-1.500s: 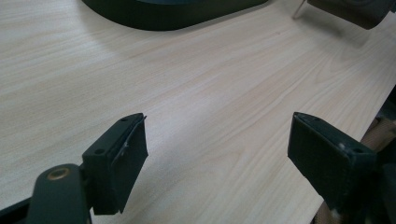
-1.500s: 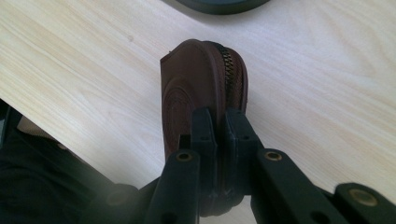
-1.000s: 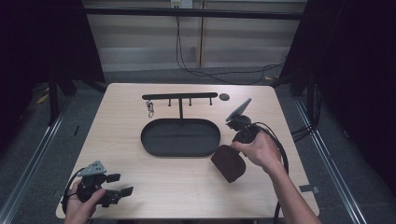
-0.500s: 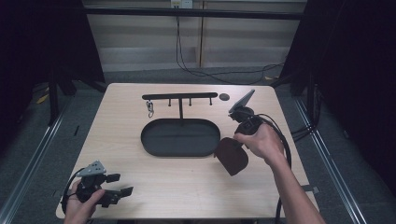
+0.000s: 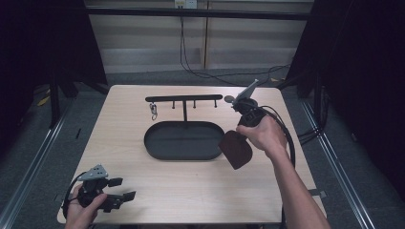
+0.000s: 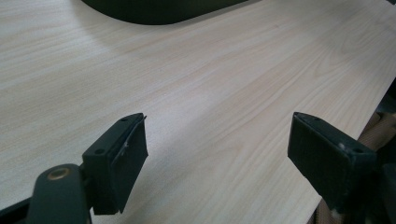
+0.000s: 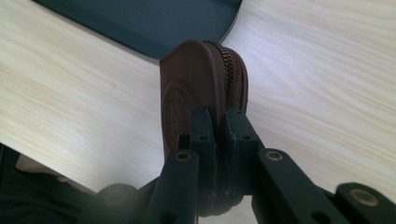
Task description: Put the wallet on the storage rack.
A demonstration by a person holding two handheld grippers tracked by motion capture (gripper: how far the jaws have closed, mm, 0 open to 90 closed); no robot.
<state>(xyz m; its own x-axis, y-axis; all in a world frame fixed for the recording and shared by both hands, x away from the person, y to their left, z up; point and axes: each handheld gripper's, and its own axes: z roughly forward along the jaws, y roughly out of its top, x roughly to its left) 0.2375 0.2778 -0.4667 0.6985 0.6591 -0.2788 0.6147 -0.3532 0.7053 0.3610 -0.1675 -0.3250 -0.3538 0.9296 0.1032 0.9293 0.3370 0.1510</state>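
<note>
My right gripper [image 5: 241, 138] is shut on a brown zippered leather pouch [image 5: 235, 149], which hangs above the table just right of the black oval tray [image 5: 157, 148]. In the right gripper view the two jaws pinch the pouch [image 7: 196, 93] near its zipper edge, with the tray's rim [image 7: 140, 42] behind it. My left gripper [image 5: 122, 188] rests at the table's front left corner, held by a hand. Its jaws stand wide apart over bare wood, and its pads [image 6: 126, 154] hold nothing.
A black T-shaped hanger stand [image 5: 184, 99] rises from the tray's far side, with a small metal clip [image 5: 153, 112] hanging from its left end. A small round object [image 5: 229, 99] lies near the stand's right end. The right gripper's cable [image 5: 289, 143] loops beside the forearm.
The right gripper has lifted the brown pouch off the table and carried it slightly toward the tray. The left gripper has stayed in place.
</note>
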